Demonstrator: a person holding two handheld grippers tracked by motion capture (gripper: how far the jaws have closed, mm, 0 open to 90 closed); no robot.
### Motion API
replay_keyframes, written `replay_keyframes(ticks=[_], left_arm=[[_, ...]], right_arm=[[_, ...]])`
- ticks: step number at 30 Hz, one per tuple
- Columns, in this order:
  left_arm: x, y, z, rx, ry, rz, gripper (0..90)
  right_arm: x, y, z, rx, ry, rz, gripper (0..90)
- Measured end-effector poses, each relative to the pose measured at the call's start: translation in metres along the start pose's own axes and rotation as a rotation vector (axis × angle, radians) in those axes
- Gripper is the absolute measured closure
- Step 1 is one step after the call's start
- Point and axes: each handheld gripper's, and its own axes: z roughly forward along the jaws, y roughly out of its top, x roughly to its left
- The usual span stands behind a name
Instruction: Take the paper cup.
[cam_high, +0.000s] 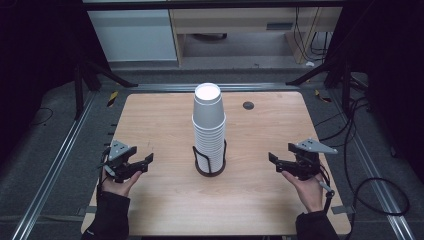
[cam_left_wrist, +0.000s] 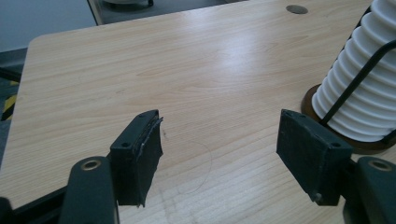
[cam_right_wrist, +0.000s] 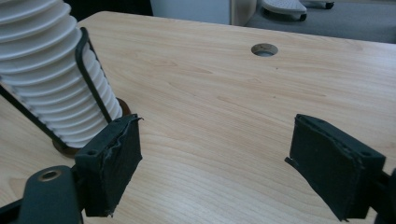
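A tall stack of upside-down white paper cups stands in a black wire holder with a round dark base at the table's middle. My left gripper hovers low to the left of the stack, open and holding nothing. In the left gripper view the gripper has bare wood between its jaws, and the cups stand at the right edge. My right gripper is to the right of the stack, also open and holding nothing. The right gripper view has that gripper wide apart with the cups at its upper left.
The wooden table has a round cable hole behind and right of the stack. Black frame legs and cables surround the table on the floor. A white cabinet stands beyond.
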Motion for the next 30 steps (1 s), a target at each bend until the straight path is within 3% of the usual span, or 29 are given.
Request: replay_keyframes(ticks=[5, 7, 11, 13, 17, 30], left_arm=[[-0.003, -0.001, 0.002, 0.005, -0.006, 0.007, 30.1], [-0.004, -0.001, 0.003, 0.013, -0.027, -0.001, 29.7], [-0.004, -0.001, 0.004, 0.022, -0.047, -0.025, 26.4], [-0.005, -0.002, 0.005, 0.029, -0.053, -0.029, 23.5], [-0.008, -0.001, 0.01, 0.057, -0.066, -0.028, 19.1], [-0.008, -0.004, 0.012, 0.067, -0.067, -0.025, 18.3]], right_arm=[[0.01, 0.01, -0.004, -0.037, 0.035, -0.024, 16.0], [0.013, 0.014, -0.006, -0.063, 0.045, -0.032, 16.0], [0.018, 0.024, -0.007, -0.081, 0.064, -0.036, 15.9], [0.023, 0.033, -0.008, -0.09, 0.097, -0.033, 15.3], [0.028, 0.045, -0.008, -0.099, 0.1, -0.053, 14.7], [0.049, 0.087, -0.01, -0.148, 0.192, -0.093, 13.8]])
